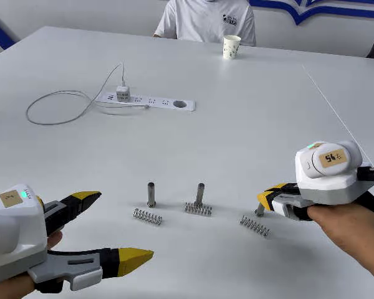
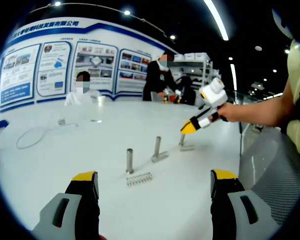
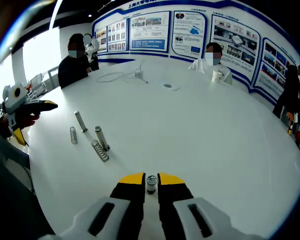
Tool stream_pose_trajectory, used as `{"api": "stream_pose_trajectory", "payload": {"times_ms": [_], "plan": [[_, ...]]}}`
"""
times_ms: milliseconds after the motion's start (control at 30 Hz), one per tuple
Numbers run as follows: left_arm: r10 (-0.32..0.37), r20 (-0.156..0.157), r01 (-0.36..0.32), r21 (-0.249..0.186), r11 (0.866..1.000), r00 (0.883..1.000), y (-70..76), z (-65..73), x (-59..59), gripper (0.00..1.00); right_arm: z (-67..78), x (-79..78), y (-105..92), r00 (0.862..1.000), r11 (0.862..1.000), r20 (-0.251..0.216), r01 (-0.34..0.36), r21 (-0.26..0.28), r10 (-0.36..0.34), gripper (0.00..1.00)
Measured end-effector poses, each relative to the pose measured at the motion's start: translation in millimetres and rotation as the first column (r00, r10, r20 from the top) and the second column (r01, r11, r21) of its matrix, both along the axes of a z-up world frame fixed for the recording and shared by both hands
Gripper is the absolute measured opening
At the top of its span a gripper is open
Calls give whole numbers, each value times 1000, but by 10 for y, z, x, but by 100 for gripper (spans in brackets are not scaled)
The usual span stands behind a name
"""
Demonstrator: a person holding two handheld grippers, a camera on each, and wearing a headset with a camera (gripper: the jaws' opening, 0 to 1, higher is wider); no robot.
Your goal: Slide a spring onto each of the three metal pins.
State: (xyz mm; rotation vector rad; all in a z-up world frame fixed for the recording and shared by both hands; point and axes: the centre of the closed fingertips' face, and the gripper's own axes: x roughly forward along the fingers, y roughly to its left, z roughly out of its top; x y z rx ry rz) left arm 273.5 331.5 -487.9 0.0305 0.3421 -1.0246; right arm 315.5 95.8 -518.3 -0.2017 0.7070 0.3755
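- The big white table point(image 1: 237, 143) had lots of bare room in the middle. Its far edge ran along the top of the head view, and a thin line crossed its right side.
- A person point(image 1: 206, 18) in a white shirt sat at that far edge.
- The left gripper point(image 1: 115, 226) was low at the near left, over bare table. Its jaws were spread wide and held nothing. The pins and springs were in front of it, with open table in between.
- The right gripper point(image 1: 266, 199) reached in from the near right. Its jaws were clenched around the right pin point(image 1: 260, 212), near the top of it.
- A white power strip point(image 1: 146, 101) lay far back, well apart from the pins. Its cable point(image 1: 56, 106) made a loop out to the left.
- A paper cup point(image 1: 231, 47) stood near the far edge, just in front of the person.
- The left pin point(image 1: 151, 193) and the middle pin point(image 1: 200, 194) stood upright near the front, side by side with a gap between them.
- All three springs lay flat on the table.
- The left spring point(image 1: 148, 217) lay just in front of the left pin.
- The middle spring point(image 1: 198, 209) lay right at the foot of the middle pin.
- The right spring point(image 1: 254, 226) lay just beside the right pin, close under the right gripper's tips.
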Motion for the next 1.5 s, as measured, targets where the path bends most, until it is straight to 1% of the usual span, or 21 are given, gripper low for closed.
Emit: {"api": "stream_pose_trajectory", "payload": {"times_ms": [533,733,1200,1267,1500], "plan": [[-8,2,8,3,1000,1000,-15,11,3,95,33,-22,-12,1000,1000,25,-17,-7,18,19],[-11,5,11,5,1000,1000,-24,16,-2,95,70,-40,-47,999,1000,39,-23,-11,24,22],[-11,6,11,9,1000,1000,-18,17,-17,94,37,-215,-100,998,998,19,-62,-31,63,23],[-12,7,12,8,1000,1000,-20,19,-20,94,29,-242,-95,997,997,12,-71,-29,72,23],[-15,7,15,8,1000,1000,-35,16,-21,94,-44,-325,-66,994,993,-16,-108,-52,107,23]]}}
